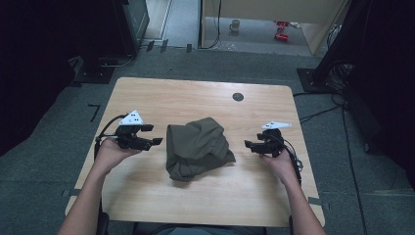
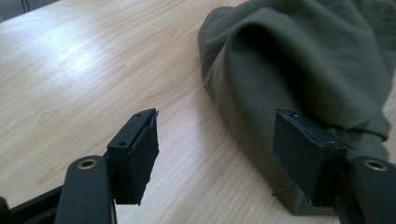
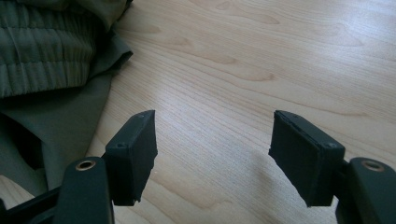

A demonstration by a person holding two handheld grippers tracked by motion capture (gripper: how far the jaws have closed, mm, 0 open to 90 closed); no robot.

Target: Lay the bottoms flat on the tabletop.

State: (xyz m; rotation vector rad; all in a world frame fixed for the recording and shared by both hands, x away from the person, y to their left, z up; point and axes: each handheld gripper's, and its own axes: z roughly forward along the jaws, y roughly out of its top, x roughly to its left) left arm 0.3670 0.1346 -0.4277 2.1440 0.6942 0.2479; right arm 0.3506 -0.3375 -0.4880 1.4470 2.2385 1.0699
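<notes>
Olive-green garment [image 1: 198, 148] bunched in a crumpled heap at the middle of the light wooden surface [image 1: 161, 95], a little nearer the front edge than the far one, folds piled up and a flatter flap spreading toward the right. Left gripper [image 1: 157, 141] held above the left part of the surface, pointing at the heap, close beside its left side, not touching; jaws spread wide with nothing between them. In the left gripper view, same garment [image 2: 299, 65] rising just ahead, one jaw over bare wood, the other in front of the fabric's lower edge. Right gripper [image 1: 247, 145] held over the right part of the surface, aimed at the heap's right side, a short gap of bare wood between; jaws likewise wide apart and holding nothing. In the right gripper view, ribbed, gathered band of the garment [image 3: 42, 46] lying at the upper left, flat cloth beneath it, bare wood between the jaws. Small dark round disc [image 1: 238, 96] near the far edge, well apart from the heap.
</notes>
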